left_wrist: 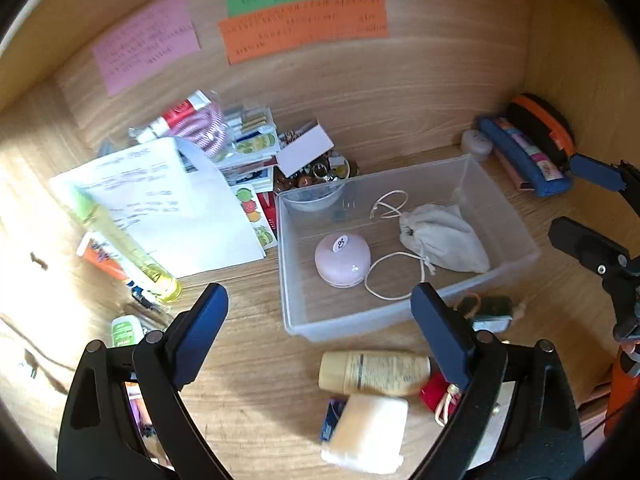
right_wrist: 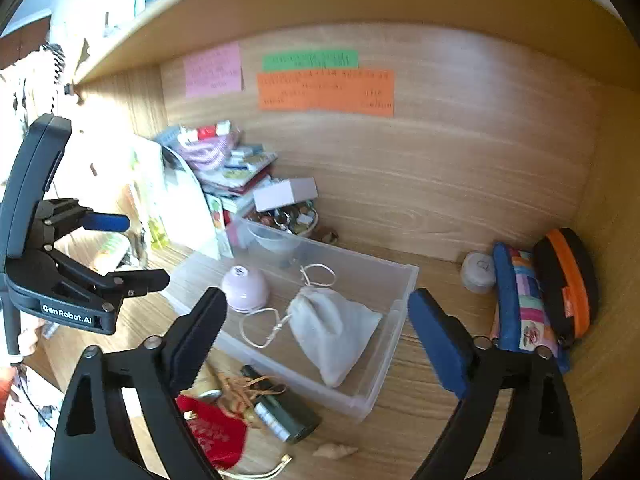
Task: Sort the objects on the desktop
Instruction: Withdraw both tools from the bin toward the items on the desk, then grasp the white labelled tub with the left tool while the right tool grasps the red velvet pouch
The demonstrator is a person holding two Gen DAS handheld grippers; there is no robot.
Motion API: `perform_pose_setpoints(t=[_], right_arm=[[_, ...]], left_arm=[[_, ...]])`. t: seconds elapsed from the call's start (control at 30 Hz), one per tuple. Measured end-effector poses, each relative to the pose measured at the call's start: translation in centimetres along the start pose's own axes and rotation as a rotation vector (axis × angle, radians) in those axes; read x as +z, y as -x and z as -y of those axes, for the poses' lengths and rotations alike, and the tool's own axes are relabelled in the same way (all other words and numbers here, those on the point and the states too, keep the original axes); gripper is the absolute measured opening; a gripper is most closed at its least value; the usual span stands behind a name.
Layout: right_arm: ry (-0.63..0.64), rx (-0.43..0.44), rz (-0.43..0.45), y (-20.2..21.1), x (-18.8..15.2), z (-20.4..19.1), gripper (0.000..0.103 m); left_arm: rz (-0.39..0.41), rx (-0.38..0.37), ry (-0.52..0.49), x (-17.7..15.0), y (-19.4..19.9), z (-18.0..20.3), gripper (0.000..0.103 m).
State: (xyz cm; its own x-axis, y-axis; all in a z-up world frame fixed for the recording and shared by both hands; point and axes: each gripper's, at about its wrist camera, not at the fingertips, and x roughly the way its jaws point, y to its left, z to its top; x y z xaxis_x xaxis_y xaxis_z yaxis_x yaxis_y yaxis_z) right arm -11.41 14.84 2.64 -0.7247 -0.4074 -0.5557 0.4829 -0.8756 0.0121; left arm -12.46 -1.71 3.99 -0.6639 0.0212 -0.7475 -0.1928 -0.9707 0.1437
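A clear plastic bin (left_wrist: 516,256) (right_wrist: 400,300) stands on the wooden desk. In it lie a pink dome-shaped object (left_wrist: 342,260) (right_wrist: 244,288) and a white drawstring pouch (left_wrist: 444,238) (right_wrist: 334,330). My left gripper (left_wrist: 320,312) is open and empty, above the bin's near edge. A cream bottle (left_wrist: 374,372) and a white block (left_wrist: 368,434) lie just below it. My right gripper (right_wrist: 316,316) is open and empty over the bin. It shows at the right edge of the left wrist view (left_wrist: 584,208). A red pouch (right_wrist: 216,432) and a dark green tube (right_wrist: 284,412) lie in front of the bin.
A pile of papers, stickers and a striped pouch (left_wrist: 200,148) sits left of the bin, with a yellow-green tube (left_wrist: 128,244). A bowl of trinkets (right_wrist: 292,216) stands behind the bin. Pencil cases (right_wrist: 532,304) lean in the right corner. Colored notes (right_wrist: 324,88) hang on the back wall.
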Motion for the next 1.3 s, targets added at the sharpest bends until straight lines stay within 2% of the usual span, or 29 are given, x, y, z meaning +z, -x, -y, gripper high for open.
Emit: perform_pose_setpoints(t=[0.13, 0.27, 0.43, 0.63, 0.73, 0.83, 0.97, 1.13, 1.3], right_arm=[[0.000, -0.008, 0.038, 2.3, -0.6, -0.9, 0.099], [0.020, -0.036, 0.064, 4.1, -1.6, -2.1, 0.100], [0.035, -0.056, 0.081, 6.0, -3.5, -3.2, 0.100], [0.086, -0.058, 0.040, 6.2, -5.4, -4.9, 0.103], [0.130, -0.051, -0.010, 5.3, -6.6, -6.3, 0.103], [0.163, -0.045, -0.045, 4.6, -8.1, -7.3, 0.103], [0.203, -0.059, -0.078, 3.5, -9.3, -8.5, 0.103], [0.189, -0.012, -0.111, 2.2, -10.5, -9.3, 0.103], [0.167, 0.017, -0.162, 0.5, -11.8, -9.5, 0.103]], left_arm=[[0.058, -0.030, 0.037, -1.5, 3.0, -0.5, 0.100], [0.114, -0.060, 0.086, -3.2, 5.2, -1.2, 0.101], [0.136, -0.069, 0.130, -5.6, 6.1, -1.8, 0.101], [0.140, -0.147, 0.209, -8.3, 6.2, -2.2, 0.101], [0.144, -0.143, 0.216, -9.5, 5.8, -1.9, 0.101], [0.123, -0.143, 0.202, -10.4, 4.9, -1.4, 0.101], [0.079, -0.185, 0.226, -11.4, 3.2, -1.2, 0.101], [0.031, -0.206, 0.235, -12.9, 1.2, -0.8, 0.101], [-0.036, -0.257, 0.233, -14.3, -1.1, -0.3, 0.101]])
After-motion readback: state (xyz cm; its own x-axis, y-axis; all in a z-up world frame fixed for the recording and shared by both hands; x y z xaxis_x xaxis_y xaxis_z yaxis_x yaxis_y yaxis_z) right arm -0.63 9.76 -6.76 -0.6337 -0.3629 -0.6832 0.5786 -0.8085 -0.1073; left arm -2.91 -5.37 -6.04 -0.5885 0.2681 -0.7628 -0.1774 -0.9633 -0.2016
